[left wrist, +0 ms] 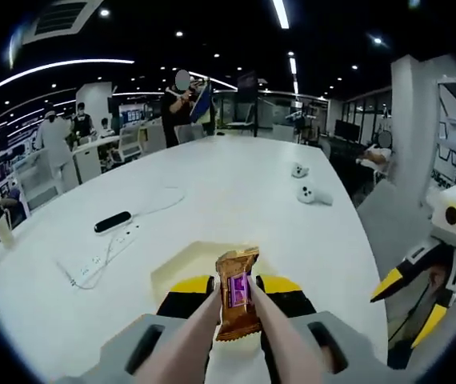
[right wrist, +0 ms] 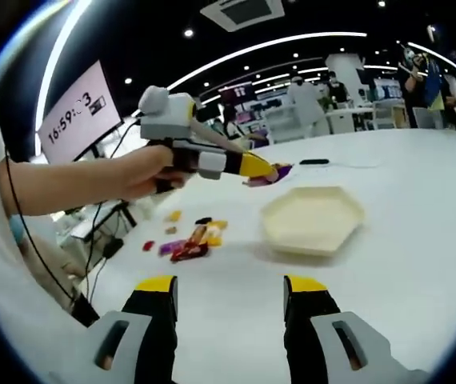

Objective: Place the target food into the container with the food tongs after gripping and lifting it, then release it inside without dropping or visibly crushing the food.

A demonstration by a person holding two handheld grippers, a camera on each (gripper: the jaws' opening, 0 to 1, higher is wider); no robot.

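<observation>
Right up close in the left gripper view: tongs (left wrist: 240,324) clamped in the left gripper (left wrist: 236,298), pinching an orange-and-purple snack packet (left wrist: 237,294) upright, looking uncrushed. Held just above the near edge of the pale hexagonal container (left wrist: 182,264), so gripping and lifting look done. Still left: carrying it over the container's middle, lowering, letting go gently. Seen from the right gripper view, the left gripper (right wrist: 254,166) in a hand (right wrist: 136,172) hangs just left of the container (right wrist: 313,218), not over it yet. Right gripper (right wrist: 230,298) spread wide, holding nothing. More wrapped snacks (right wrist: 190,240) scattered left of the container on the white table (right wrist: 420,264).
</observation>
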